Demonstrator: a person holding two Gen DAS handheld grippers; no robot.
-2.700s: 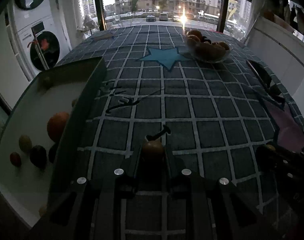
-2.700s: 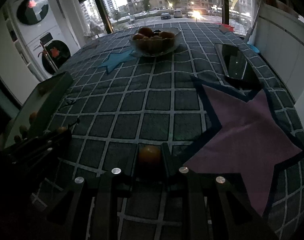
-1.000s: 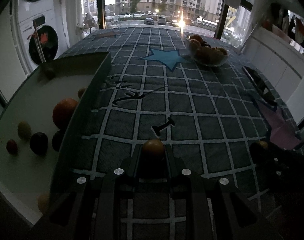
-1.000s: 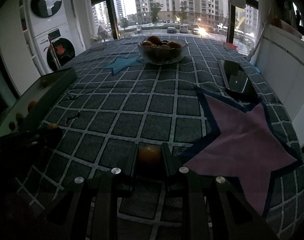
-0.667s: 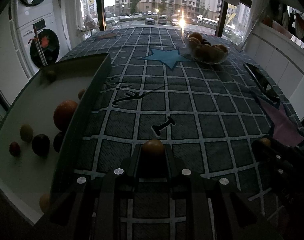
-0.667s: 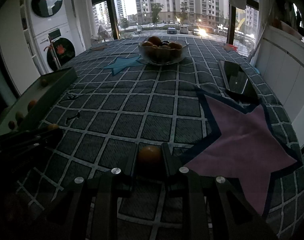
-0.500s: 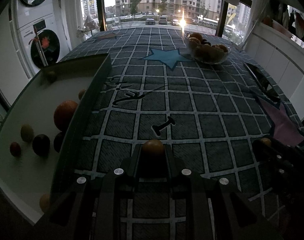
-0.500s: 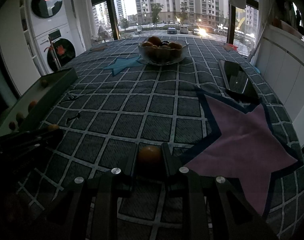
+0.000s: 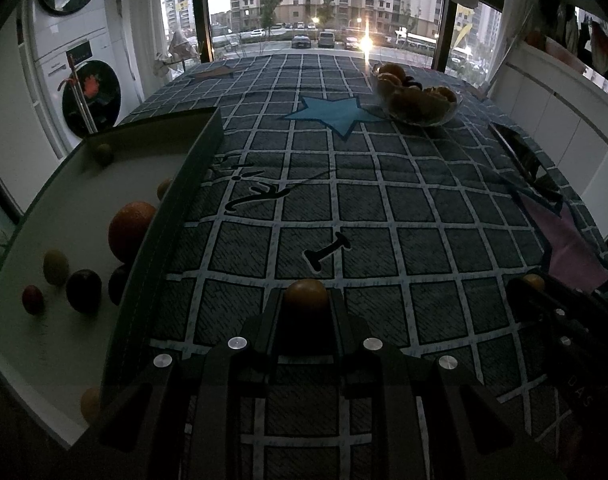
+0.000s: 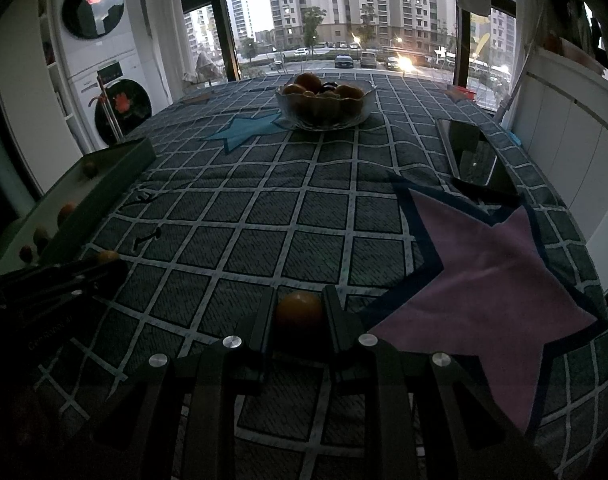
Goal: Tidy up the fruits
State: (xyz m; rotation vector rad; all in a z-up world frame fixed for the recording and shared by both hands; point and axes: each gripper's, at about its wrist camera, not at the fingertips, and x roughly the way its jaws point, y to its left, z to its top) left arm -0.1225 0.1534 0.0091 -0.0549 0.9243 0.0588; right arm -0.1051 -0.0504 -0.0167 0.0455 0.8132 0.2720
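My left gripper (image 9: 306, 300) is shut on a small orange fruit (image 9: 306, 295) above the checked tablecloth, just right of a white tray (image 9: 32, 216) with dark walls. The tray holds a big orange (image 9: 130, 230) and several small fruits. My right gripper (image 10: 299, 308) is shut on another small orange fruit (image 10: 298, 310) over the cloth beside a pink star patch (image 10: 487, 264). A glass bowl (image 10: 321, 110) of fruit stands at the far side; it also shows in the left wrist view (image 9: 417, 102). Each gripper shows at the edge of the other's view.
A dark tablet (image 10: 473, 158) lies at the right of the table. A blue star patch (image 9: 331, 114) lies near the bowl. Stacked washing machines (image 10: 100, 60) stand left of the table, white cabinets (image 10: 563, 128) to the right, a window behind.
Both grippers have stayed shut on their fruits. The views have shifted only slightly, with the left gripper hovering by the tray.
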